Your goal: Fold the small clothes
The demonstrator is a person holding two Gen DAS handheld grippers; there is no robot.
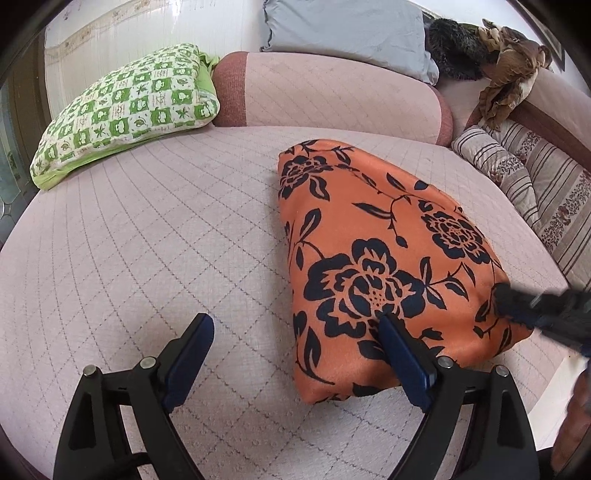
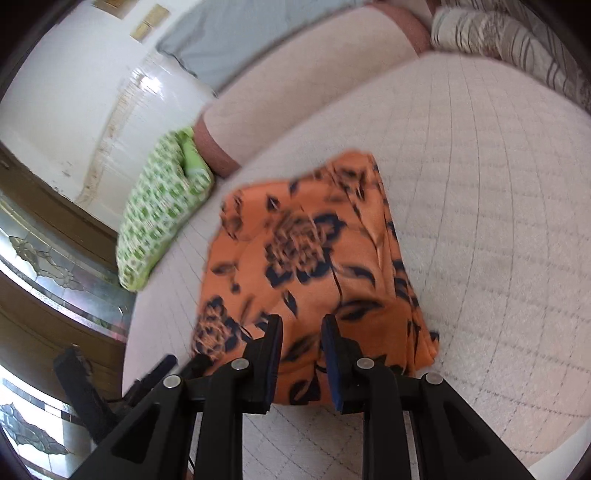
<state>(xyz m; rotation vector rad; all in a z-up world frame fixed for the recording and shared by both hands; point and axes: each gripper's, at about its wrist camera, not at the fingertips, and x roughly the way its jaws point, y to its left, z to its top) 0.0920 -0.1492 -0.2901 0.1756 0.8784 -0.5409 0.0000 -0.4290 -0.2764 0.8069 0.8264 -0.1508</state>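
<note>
An orange garment with a black flower print (image 1: pixel 388 258) lies folded into a narrow bundle on the quilted pink sofa seat (image 1: pixel 147 240). My left gripper (image 1: pixel 295 321) is wide open and empty; its right finger (image 1: pixel 402 354) rests over the bundle's near end, its left finger over bare seat. My right gripper shows blurred at the right edge of the left wrist view (image 1: pixel 535 306), at the bundle's near right corner. In the right wrist view the right gripper (image 2: pixel 301 325) hovers over the garment (image 2: pixel 306 251) with a narrow gap between its fingers and nothing between them.
A green checked cushion (image 1: pixel 125 110) lies at the back left of the seat. The pink backrest bolster (image 1: pixel 332 92), a grey pillow (image 1: pixel 347 33), a striped cushion (image 1: pixel 532 177) and brown clothes (image 1: pixel 506 62) line the back and right. A glass door (image 2: pixel 44 266) stands left.
</note>
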